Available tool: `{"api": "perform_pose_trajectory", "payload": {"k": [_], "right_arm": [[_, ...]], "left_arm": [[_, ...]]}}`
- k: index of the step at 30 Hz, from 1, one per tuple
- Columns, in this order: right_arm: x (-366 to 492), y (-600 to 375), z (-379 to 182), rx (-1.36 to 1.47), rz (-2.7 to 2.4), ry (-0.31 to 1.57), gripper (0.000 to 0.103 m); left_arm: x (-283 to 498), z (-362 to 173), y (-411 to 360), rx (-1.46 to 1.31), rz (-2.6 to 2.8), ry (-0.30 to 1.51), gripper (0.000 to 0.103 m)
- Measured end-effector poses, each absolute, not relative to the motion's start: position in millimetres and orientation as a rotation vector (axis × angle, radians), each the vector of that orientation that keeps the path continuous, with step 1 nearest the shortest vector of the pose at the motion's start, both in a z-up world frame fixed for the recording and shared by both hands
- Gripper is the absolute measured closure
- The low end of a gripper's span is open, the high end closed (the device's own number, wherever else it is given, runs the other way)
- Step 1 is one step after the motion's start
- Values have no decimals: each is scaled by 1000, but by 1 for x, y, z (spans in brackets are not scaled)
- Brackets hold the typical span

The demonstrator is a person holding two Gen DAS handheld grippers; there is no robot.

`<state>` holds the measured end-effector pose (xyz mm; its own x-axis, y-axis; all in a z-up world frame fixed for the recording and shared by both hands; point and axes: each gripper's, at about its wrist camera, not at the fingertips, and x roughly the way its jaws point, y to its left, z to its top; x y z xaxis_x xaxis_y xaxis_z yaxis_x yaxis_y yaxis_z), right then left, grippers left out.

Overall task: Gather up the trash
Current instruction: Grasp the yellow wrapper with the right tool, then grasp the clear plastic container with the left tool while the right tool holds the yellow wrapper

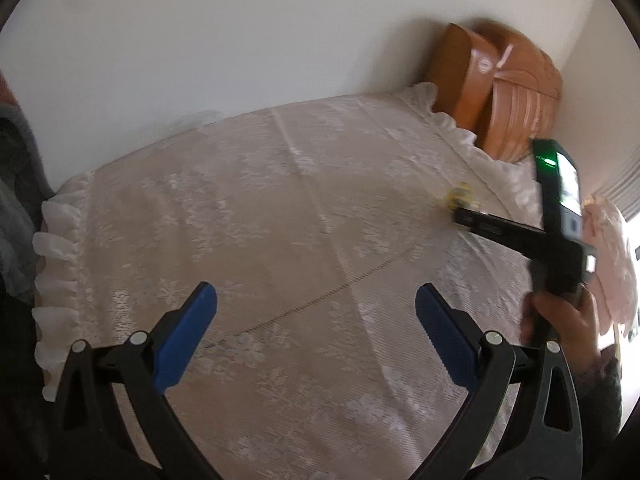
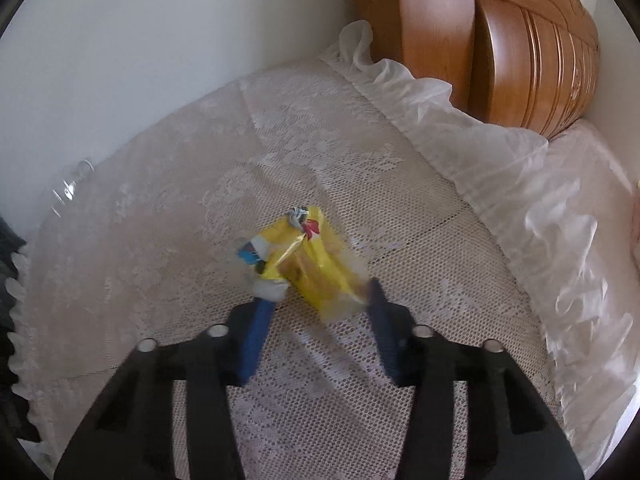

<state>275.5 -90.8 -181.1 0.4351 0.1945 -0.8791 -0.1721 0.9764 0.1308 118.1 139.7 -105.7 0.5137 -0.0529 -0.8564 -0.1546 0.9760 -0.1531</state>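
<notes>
A crumpled yellow snack wrapper [image 2: 308, 260] lies on the lace bed cover [image 2: 360, 160]. My right gripper [image 2: 320, 300] has its blue fingers on either side of the wrapper's near end, still spread and blurred by motion; whether they press on it is unclear. In the left wrist view the wrapper [image 1: 460, 197] shows small at the tip of the right gripper, far right. My left gripper [image 1: 316, 300] is open and empty, held above the middle of the bed.
A carved wooden headboard [image 2: 520, 48] stands at the back right against the white wall [image 1: 240, 40]. A ruffled pillow [image 2: 500, 168] lies in front of it. A clear plastic piece [image 2: 72, 184] lies at the bed's left edge. Pink cloth [image 1: 612, 248] lies far right.
</notes>
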Motion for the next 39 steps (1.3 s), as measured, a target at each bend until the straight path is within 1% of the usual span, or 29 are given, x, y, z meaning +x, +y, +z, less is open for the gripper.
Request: {"api": "perform_pose_trajectory", "payload": {"k": [2, 10, 17, 21, 23, 25, 31, 34, 39], "right_arm": [[273, -94, -178, 36, 233, 1089, 64], [232, -108, -150, 87, 264, 1053, 63], [200, -110, -130, 111, 264, 1058, 62], [185, -110, -124, 116, 244, 1064, 62], [180, -109, -123, 123, 239, 1067, 62], [177, -108, -122, 125, 236, 1070, 62], [167, -99, -120, 125, 245, 1078, 62], [160, -96, -117, 125, 249, 1074, 62], [143, -98, -114, 146, 284, 1068, 62]], "left_arm": [[122, -109, 149, -224, 89, 1030, 8], [178, -125, 207, -249, 204, 1019, 8], [260, -157, 246, -268, 218, 1091, 8], [288, -179, 258, -276, 221, 1135, 8], [294, -186, 261, -273, 224, 1143, 17], [298, -191, 264, -267, 228, 1151, 40], [292, -194, 270, -279, 227, 1139, 41], [272, -186, 260, -266, 217, 1121, 41], [207, -165, 225, -226, 177, 1084, 41]]}}
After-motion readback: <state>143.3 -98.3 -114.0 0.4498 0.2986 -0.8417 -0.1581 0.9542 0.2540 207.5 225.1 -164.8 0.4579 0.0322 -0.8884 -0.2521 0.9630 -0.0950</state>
